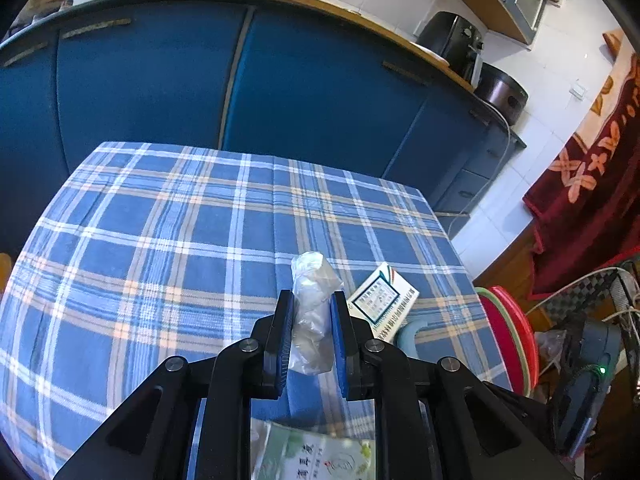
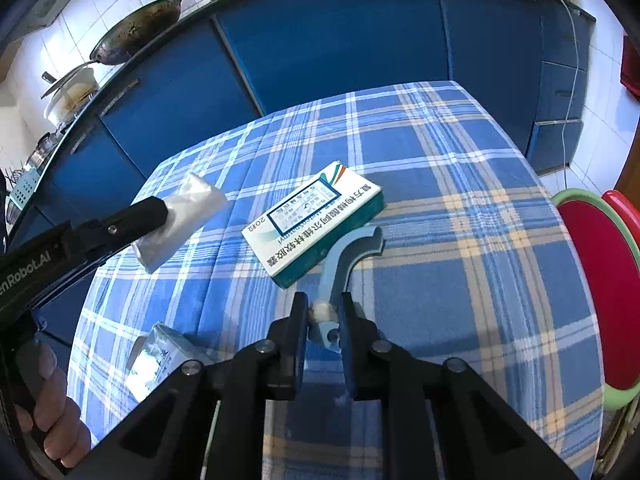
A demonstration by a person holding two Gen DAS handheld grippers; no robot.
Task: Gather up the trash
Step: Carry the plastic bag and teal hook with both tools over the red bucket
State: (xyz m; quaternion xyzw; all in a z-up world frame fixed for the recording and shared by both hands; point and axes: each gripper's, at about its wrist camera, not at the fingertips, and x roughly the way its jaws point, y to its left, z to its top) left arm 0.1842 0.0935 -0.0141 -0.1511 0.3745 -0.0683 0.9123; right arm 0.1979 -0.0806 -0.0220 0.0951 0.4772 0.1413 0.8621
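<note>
My left gripper (image 1: 311, 300) is shut on a crumpled clear plastic wrapper (image 1: 311, 312) and holds it above the plaid table; it also shows in the right wrist view (image 2: 188, 216) at the left. My right gripper (image 2: 325, 305) is shut on the stem of a pale blue plastic hook-shaped piece (image 2: 348, 252) that points toward a white and teal medicine box (image 2: 316, 220). The box lies flat on the table, also seen in the left wrist view (image 1: 384, 300). A second small box with green print (image 2: 160, 360) lies near the table's front left, under the left gripper (image 1: 316, 456).
The blue plaid tablecloth (image 2: 460, 184) covers the table. Blue kitchen cabinets (image 1: 160, 88) stand behind it. Red and green stools (image 2: 600, 288) stand at the table's right edge. A fan and cables (image 1: 592, 340) sit on the floor at the right.
</note>
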